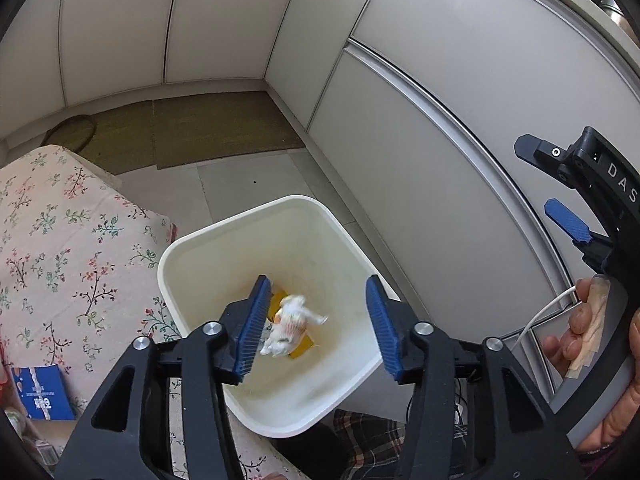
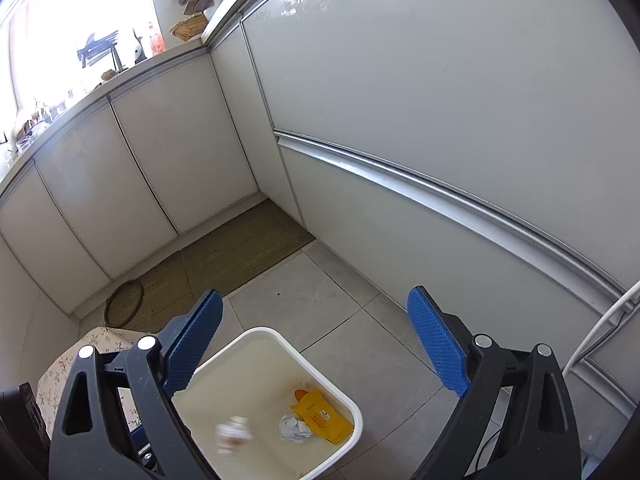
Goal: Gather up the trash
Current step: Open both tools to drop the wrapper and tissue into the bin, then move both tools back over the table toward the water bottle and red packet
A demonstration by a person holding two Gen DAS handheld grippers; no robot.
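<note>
A white plastic bin (image 1: 224,248) stands on the tiled floor, also in the right wrist view (image 2: 256,334). My left gripper (image 1: 320,328) is open right above the bin. A crumpled white-and-orange wrapper (image 1: 290,326), blurred, is in the air inside the bin below the jaws; it also shows in the right wrist view (image 2: 234,434). A yellow packet (image 2: 322,416) and a crumpled grey-white ball (image 2: 294,428) lie on the bin's bottom. My right gripper (image 2: 316,344) is open and empty above the bin's far edge; it shows at the right of the left wrist view (image 1: 548,184).
A table with a floral cloth (image 1: 60,248) stands left of the bin, with a blue booklet (image 1: 40,392) on it. White cabinet doors (image 2: 440,120) close off the right and far sides. A brown mat (image 1: 200,128) lies in the corner. A white cable (image 2: 600,320) hangs at right.
</note>
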